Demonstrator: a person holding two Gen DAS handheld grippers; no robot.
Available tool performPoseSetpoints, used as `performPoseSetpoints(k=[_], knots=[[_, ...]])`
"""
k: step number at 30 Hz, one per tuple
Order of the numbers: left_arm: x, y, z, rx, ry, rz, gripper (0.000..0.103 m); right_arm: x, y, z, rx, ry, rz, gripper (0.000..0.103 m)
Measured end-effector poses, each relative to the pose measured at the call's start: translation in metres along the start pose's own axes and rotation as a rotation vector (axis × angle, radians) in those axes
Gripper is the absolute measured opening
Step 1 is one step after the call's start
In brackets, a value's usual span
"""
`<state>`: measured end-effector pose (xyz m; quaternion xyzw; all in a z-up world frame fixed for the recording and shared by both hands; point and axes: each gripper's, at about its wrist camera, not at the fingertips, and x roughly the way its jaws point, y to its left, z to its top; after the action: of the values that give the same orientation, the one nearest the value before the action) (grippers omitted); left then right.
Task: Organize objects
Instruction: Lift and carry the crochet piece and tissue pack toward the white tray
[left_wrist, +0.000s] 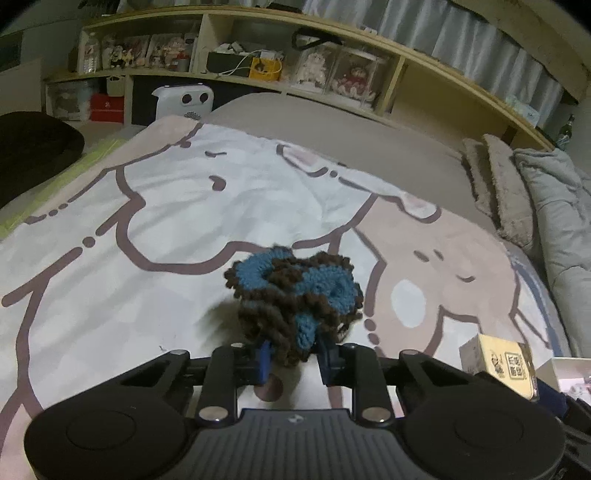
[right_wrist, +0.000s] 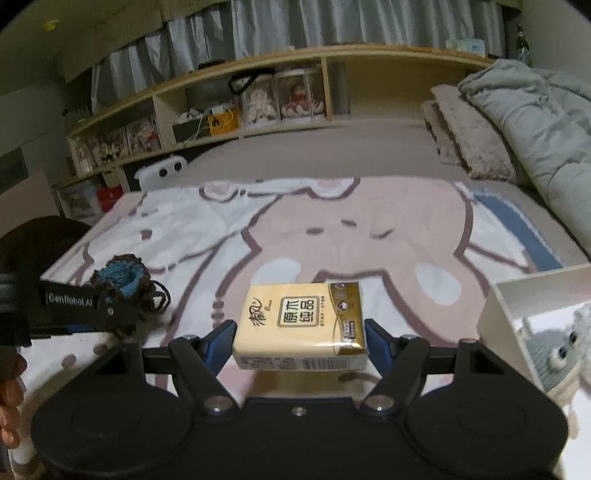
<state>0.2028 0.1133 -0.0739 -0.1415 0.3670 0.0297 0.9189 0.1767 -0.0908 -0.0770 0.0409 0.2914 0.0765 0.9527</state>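
Observation:
A blue and brown crocheted pouch (left_wrist: 295, 295) is bunched between the blue pads of my left gripper (left_wrist: 293, 356), which is shut on it just above the cartoon bedspread (left_wrist: 147, 206). The right wrist view shows that same pouch (right_wrist: 123, 282) and the left gripper (right_wrist: 118, 310) at the left. My right gripper (right_wrist: 300, 338) is shut on a yellow tissue pack (right_wrist: 301, 326), held flat and lifted off the bedspread (right_wrist: 369, 236). The tissue pack (left_wrist: 506, 363) also shows at the lower right of the left wrist view.
A white open box (right_wrist: 498, 314) with a grey crocheted toy (right_wrist: 554, 354) inside stands at the right. Folded grey blankets (right_wrist: 528, 122) and fuzzy pillows (right_wrist: 469, 144) lie at the bed's far right. A wooden shelf (left_wrist: 399, 62) with dolls and boxes runs behind. A hand (right_wrist: 9, 398) shows at the left edge.

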Motion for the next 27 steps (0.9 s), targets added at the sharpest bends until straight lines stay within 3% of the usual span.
performPoseSetpoints(k=[11, 27], knots=[[-0.009, -0.006, -0.002, 0.02, 0.015, -0.016, 0.016, -0.017, -0.004, 0.002, 0.006, -0.009, -0.008, 0.074], [-0.059, -0.035, 0.004, 0.091, -0.103, -0.105, 0.016, -0.06, -0.021, 0.032, 0.01, -0.091, -0.023, 0.074]])
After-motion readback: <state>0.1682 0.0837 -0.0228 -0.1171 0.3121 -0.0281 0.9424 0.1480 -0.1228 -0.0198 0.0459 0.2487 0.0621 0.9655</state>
